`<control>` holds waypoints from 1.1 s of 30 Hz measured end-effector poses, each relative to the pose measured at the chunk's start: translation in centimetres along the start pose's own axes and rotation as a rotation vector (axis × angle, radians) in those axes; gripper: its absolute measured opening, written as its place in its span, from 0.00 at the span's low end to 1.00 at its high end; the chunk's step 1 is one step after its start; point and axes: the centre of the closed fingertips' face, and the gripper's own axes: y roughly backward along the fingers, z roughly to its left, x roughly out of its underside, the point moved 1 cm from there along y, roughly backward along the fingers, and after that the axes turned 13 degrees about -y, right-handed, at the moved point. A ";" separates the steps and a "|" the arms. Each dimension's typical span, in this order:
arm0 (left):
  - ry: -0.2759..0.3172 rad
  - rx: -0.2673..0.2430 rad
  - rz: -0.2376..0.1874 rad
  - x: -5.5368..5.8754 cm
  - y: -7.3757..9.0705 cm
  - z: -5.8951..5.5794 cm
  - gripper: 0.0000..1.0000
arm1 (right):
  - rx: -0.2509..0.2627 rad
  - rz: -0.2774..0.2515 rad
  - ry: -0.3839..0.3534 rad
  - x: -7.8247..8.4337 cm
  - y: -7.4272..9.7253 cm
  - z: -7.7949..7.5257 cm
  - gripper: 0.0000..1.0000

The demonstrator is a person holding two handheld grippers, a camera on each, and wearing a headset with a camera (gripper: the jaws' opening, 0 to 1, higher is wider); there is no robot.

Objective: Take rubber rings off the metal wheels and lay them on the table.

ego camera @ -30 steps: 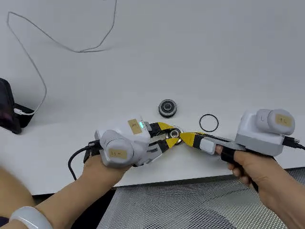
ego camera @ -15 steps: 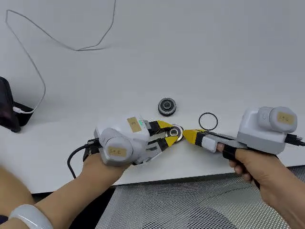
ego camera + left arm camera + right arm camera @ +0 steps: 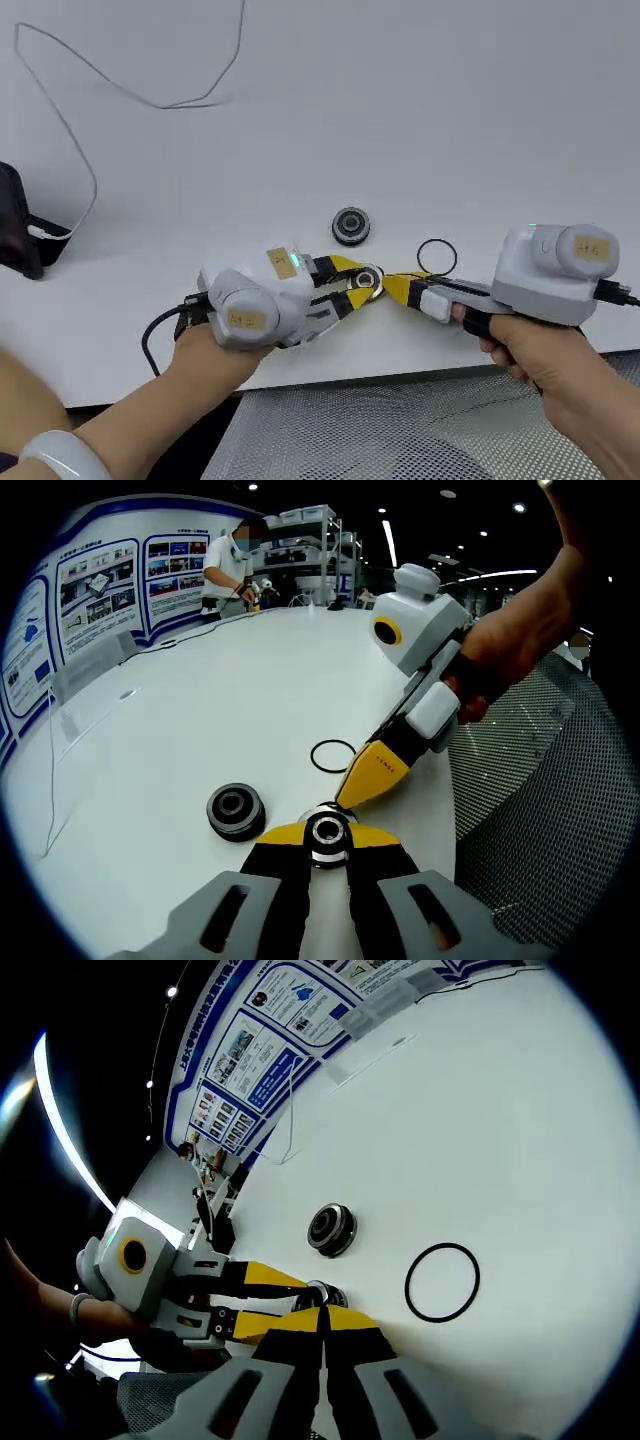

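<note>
My left gripper (image 3: 362,281) is shut on a small metal wheel (image 3: 366,279), held just above the table's front edge; its yellow jaws clamp the wheel (image 3: 328,832) from both sides. My right gripper (image 3: 388,284) comes in from the right with its jaws shut, and its tips (image 3: 320,1317) touch the rim of that wheel (image 3: 322,1294). Whether they pinch a rubber ring there is too small to tell. A loose black rubber ring (image 3: 437,256) lies flat on the table. A second wheel (image 3: 351,225) with a dark rim stands behind the grippers.
The white table (image 3: 420,120) stretches far back. A grey cable (image 3: 90,180) loops across its left side to a dark device (image 3: 20,235) at the left edge. Below the front edge lies grey mesh (image 3: 400,430).
The right gripper drew slightly to the right and came back against the held wheel. The left gripper, the loose ring and the second wheel have stayed put.
</note>
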 end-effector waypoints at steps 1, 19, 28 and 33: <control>0.000 0.000 0.001 0.0 0.0 0.0 0.13 | -0.001 0.000 0.001 0.1 0.0 0.0 0.01; -0.001 -0.002 0.002 -0.1 0.0 -0.1 0.13 | -0.074 0.023 -0.006 0.4 0.1 1.7 0.01; 0.003 0.001 -0.005 -0.1 0.0 0.0 0.14 | -0.085 0.016 -0.002 0.5 0.0 2.2 0.01; 0.014 0.001 -0.017 -0.1 0.1 0.2 0.15 | -0.071 -0.002 -0.010 0.1 0.0 1.8 0.01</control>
